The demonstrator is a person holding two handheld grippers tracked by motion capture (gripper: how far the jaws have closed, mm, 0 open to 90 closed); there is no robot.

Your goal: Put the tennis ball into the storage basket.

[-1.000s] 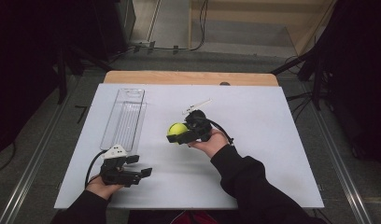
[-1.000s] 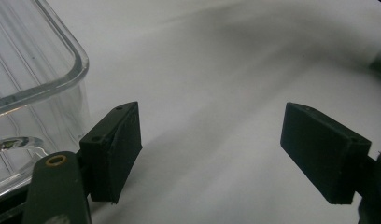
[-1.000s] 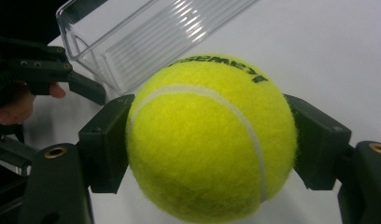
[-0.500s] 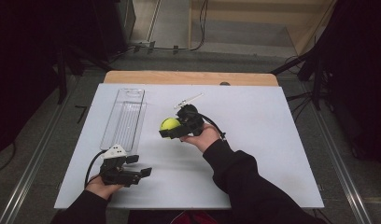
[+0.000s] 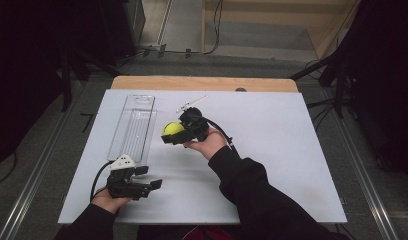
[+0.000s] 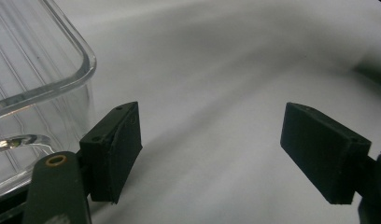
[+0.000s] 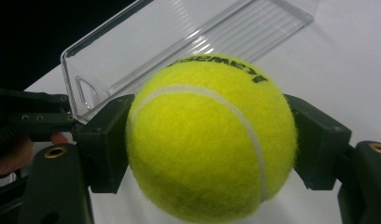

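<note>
- The right tongs [image 5: 168, 136] held a yellow tennis ball [image 5: 173, 129] tight between their two black jaws.
- In the right gripper view, the tennis ball [image 7: 212, 140] sat right in the middle, with one jaw pressed on each side of it.
- The ball had a white curved line on it and some black letters near the top.
- In the high view, the ball was up off the white bench [image 5: 272, 150], just to the right of the clear plastic tray [image 5: 133, 126].
- The right hand [image 5: 208, 145] came in from the bottom right, with a dark sleeve [image 5: 252, 190] behind it.
- A black cable ran from the right tongs back along the arm.
- The clear tray was long and thin and lay flat on the left part of the bench.
- In the right gripper view, the tray [image 7: 188, 42] lay behind the ball, and its floor had thin ridges.
- The left tongs [image 5: 147, 184] were wide, with nothing between the jaws.
- They rested low near the front left of the bench, just past the near end of the tray.
- In the left gripper view, the left tongs [image 6: 235, 149] pointed across the bare white bench [image 6: 216, 74], and a rounded corner of the tray [image 6: 48, 79] stood just beside one jaw.
- The left hand [image 5: 109, 200] held its gripper from below, and a grey three-cornered plate [image 5: 123, 162] sat on top of it.
- A small thin white thing [image 5: 191, 103] lay on the bench behind the right tongs; I could not tell what it was.
</note>
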